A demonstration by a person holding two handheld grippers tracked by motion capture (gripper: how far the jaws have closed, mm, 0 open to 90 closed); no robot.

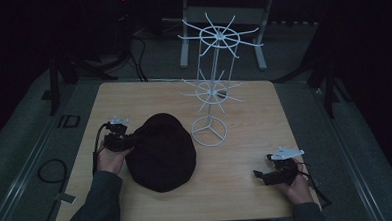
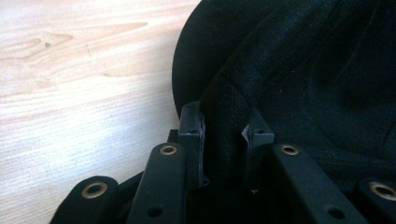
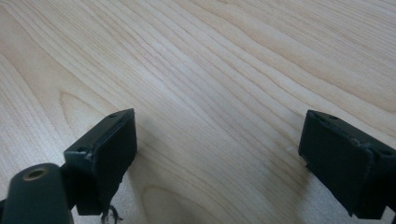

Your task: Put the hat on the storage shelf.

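A black cloth hat [image 1: 161,152] lies flat on the wooden table [image 1: 244,118], left of centre. My left gripper [image 1: 127,141] sits at the hat's left edge, shut on a fold of its brim. In the left gripper view the hat [image 2: 299,70] spreads across the right side, and the left gripper [image 2: 224,140] has the two jaws pinching a ridge of black fabric between them. My right gripper [image 1: 261,175] rests low over the table near the front right corner. In the right gripper view its [image 3: 217,154] jaws stand wide apart over bare wood.
A white wire display stand [image 1: 210,85] with two tiers of radiating hooks rises from a ring base just right of the hat. Behind the table stand the grey legs of a metal frame [image 1: 220,34]. Cables trail on the floor at the left.
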